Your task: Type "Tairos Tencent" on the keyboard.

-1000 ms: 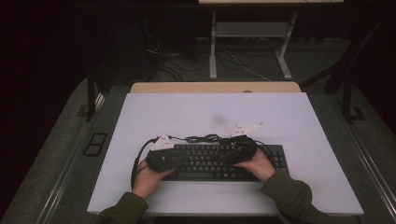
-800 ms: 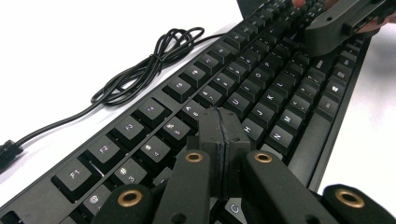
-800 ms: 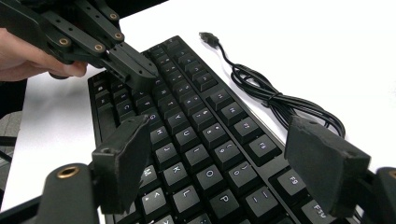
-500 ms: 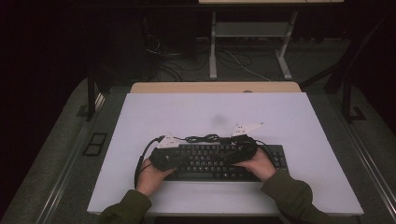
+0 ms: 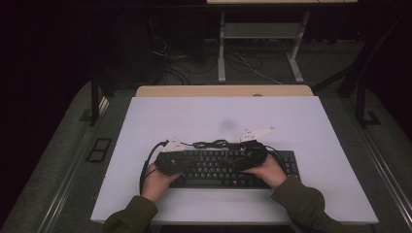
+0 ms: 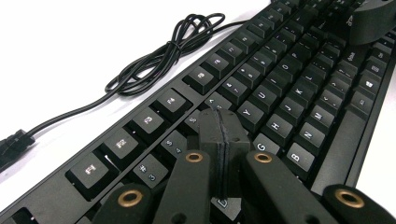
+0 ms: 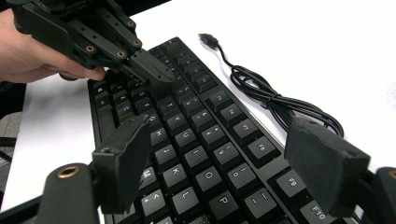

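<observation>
A black keyboard (image 5: 228, 167) lies flat on the white table (image 5: 311, 126), toward the person's edge of it, with both hands over its two ends. The left gripper (image 6: 219, 122) has its jaws pressed together with nothing between them; they closed the last little way within the past second. Its joined tip points down at the upper letter rows (close over the keys between the number row and the G key, though contact cannot be made out). In the right gripper view that same closed tip (image 7: 156, 70) hovers over the far keys, the left hand (image 7: 32, 51) behind it.

The right gripper (image 7: 224, 158) stands with its jaws well apart over the keyboard's right half, the pads on either side of the keys around K, O and P, gripping nothing.

The keyboard's cable (image 6: 159, 53) lies in a loose bundled coil on the table just beyond the function row, its plug (image 7: 208, 39) resting on the bare tabletop.
</observation>
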Demonstrator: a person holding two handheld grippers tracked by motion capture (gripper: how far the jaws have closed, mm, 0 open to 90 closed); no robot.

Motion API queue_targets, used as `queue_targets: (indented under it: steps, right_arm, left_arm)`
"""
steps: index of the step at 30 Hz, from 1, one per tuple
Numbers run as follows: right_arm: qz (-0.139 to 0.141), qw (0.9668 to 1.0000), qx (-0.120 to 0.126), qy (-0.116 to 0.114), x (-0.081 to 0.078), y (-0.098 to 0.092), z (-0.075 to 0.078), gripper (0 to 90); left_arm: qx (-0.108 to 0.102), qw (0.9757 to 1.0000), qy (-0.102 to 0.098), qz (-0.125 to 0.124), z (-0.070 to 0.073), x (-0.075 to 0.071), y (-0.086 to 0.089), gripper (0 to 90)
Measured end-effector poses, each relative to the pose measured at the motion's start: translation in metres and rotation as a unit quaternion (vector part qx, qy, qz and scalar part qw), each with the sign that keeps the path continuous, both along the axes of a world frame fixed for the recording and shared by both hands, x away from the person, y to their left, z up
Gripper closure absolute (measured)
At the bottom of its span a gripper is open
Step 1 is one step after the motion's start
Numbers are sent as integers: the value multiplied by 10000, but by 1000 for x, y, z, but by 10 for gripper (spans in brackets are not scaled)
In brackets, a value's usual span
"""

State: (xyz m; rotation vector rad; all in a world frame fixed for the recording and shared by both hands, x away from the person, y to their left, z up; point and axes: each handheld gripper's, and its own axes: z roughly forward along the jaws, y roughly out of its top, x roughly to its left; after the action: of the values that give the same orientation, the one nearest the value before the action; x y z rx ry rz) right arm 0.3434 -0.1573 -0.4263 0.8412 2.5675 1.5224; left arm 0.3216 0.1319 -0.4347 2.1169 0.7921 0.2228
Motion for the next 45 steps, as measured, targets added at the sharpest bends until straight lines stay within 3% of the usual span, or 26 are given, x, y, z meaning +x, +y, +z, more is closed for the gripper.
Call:
queue_targets:
  steps: [16,28,30,45]
  right_arm:
    - [13,10000,3,-10,0,1,0,225]
    - [6,10000,14,-5,0,1,0,225]
    - [6,10000,20,-7,0,0,1,225]
    - [-11,10000,23,-3,0,0,1,225]
  left_arm:
    - [54,10000,47,-21,-3,0,0,892]
    - [-41,10000,48,-11,-2,-1,0,892]
    - [56,10000,13,-64,-1,-1,0,892]
    - [-168,9999,-11,-28,4,-5,2,872]
